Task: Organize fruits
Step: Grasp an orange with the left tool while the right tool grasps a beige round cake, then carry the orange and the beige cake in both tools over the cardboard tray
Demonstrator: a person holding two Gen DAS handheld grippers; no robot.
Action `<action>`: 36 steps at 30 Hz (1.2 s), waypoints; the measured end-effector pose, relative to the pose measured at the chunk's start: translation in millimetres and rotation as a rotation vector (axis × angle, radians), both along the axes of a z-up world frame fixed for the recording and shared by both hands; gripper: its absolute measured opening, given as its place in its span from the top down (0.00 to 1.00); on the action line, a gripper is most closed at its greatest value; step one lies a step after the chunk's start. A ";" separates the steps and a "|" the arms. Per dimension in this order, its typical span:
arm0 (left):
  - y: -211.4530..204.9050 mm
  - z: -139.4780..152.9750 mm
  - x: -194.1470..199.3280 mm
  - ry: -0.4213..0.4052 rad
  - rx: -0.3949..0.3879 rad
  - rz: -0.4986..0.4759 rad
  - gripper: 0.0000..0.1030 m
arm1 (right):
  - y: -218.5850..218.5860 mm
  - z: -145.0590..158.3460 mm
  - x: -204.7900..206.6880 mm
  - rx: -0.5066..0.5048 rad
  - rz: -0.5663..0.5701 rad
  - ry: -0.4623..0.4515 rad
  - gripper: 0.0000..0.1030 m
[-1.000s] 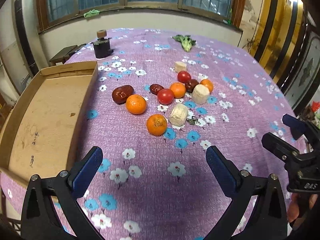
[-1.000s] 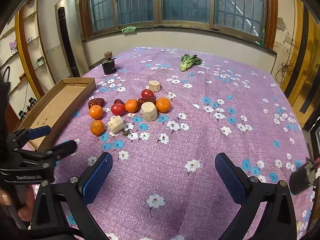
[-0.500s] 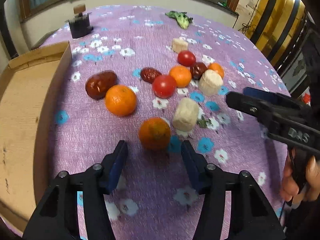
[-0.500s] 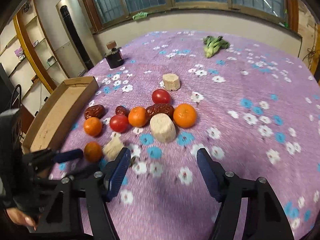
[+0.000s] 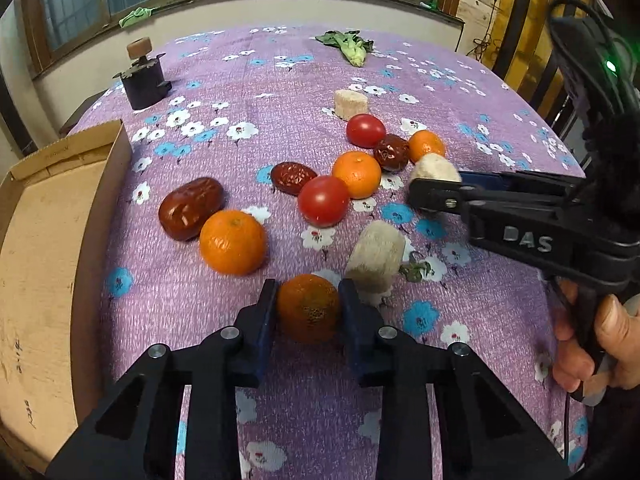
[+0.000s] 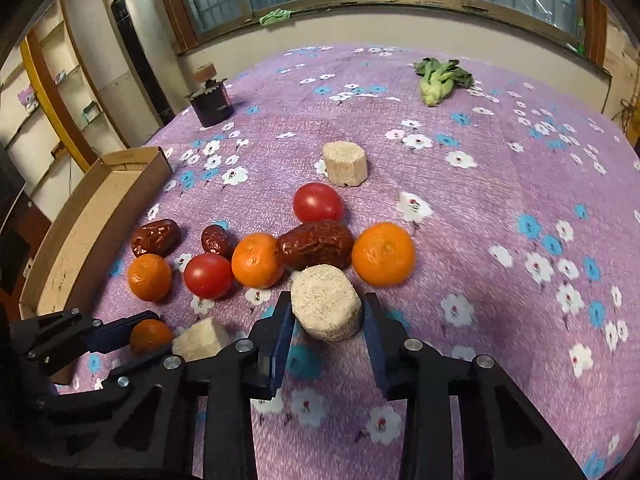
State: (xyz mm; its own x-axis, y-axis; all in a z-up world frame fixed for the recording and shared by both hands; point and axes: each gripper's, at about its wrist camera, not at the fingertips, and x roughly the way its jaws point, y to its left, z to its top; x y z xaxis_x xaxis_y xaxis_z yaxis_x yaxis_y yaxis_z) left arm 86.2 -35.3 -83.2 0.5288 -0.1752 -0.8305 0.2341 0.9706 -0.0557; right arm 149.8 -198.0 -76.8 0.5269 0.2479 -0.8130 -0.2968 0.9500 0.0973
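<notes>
Both grippers have closed in on the fruit pile since half a second ago, when their fingers stood wide and short of it. Nearest, the left gripper (image 5: 308, 306) has its fingers pressed to both sides of a tangerine (image 5: 308, 307) on the purple flowered table (image 5: 248, 92), apparently grasping it. The right gripper (image 6: 326, 312) brackets a pale cylinder piece (image 6: 326, 307); the left finger touches it, but whether the right one does cannot be told. Just beyond lie a second pale piece (image 5: 376, 258), two more tangerines (image 5: 233, 241) (image 5: 357, 174), tomatoes (image 5: 323, 201) and dates (image 5: 191, 207), clustered mid-table. A cardboard tray (image 5: 44, 240) waits empty at the left edge. Farther off sit another pale piece (image 5: 351, 104), a dark jar (image 5: 143, 80) and a leafy green (image 5: 349, 46). The step in hand looks like the first pick; next, each piece likely needs lifting clear of its neighbours and carrying left to the tray.
</notes>
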 end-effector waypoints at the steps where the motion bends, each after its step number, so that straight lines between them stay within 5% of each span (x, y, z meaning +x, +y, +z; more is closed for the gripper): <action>1: 2.0 0.7 -2.5 0.002 -0.010 -0.001 0.74 | -2.5 1.9 -4.3 0.007 -0.002 -0.002 0.66; 15: 24.3 22.9 -44.1 -0.034 -0.049 0.055 0.74 | -5.4 31.6 -77.3 0.080 0.015 -0.032 0.66; 36: 91.7 49.4 -79.8 -0.111 -0.051 0.183 0.74 | 69.0 55.8 -121.4 0.098 0.176 -0.061 0.66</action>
State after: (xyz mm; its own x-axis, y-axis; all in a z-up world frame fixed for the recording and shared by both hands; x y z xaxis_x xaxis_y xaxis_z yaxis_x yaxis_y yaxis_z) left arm 6.4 56.5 -33.8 0.6430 -0.1087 -0.7581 0.0621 0.9940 -0.0899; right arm 28.4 -129.0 -21.0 0.5162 0.4168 -0.7482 -0.4657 0.8698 0.1633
